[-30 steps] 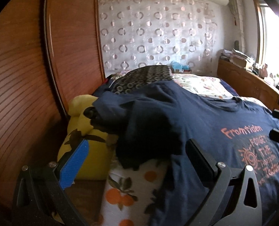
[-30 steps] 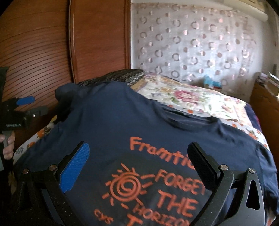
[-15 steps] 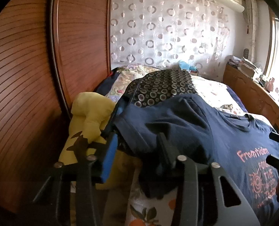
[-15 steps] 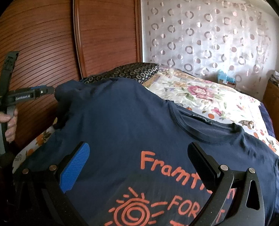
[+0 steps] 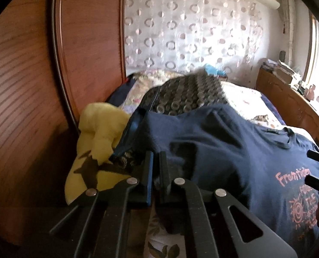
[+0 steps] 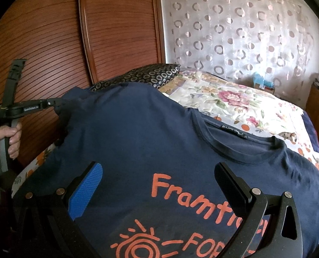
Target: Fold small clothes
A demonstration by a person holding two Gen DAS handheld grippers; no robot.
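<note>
T-shirt: a navy T-shirt [image 6: 151, 142] with orange print is lying front-up across the bed [image 6: 234, 99]; its collar [image 6: 245, 150] is pointing toward the far right of the right wrist view; one sleeve [image 5: 159, 133] is reaching toward the wardrobe side; the orange lettering [image 6: 194, 197] is reading "Framti..." above a sun drawing and "FOR"

Left gripper: the left gripper [image 5: 156, 172] is sitting at the sleeve end of the shirt; its jaws have just been closing and are standing almost together, pinching dark navy cloth of the sleeve between them; in the right wrist view the same gripper [image 6: 58, 104] is showing at the left, its tip buried in the sleeve fabric, with the person's hand [image 6: 4, 138] wrapping the handle

Right gripper: the right gripper [image 6: 159, 191] is hovering over the printed chest; its jaws are standing wide, with the blue pad [image 6: 85, 193] on the left; nothing is being held; whether the fingertips are touching the cloth I cannot tell

Bed: a floral quilt [image 6: 224, 99] is covering the far part; a sheet with orange fruit print [image 6: 41, 157] is showing under the shirt's edge

Beside the shirt: a yellow plush toy [image 5: 101, 133] is lying just beside the sleeve, against the wooden wardrobe [image 5: 30, 86]; a dark pillow with ring pattern [image 5: 185, 94] is lying beyond the shirt

Background: a curtain with circle pattern [image 6: 234, 32] is hanging behind the bed; a wooden sideboard [image 5: 288, 99] is standing at the right
</note>
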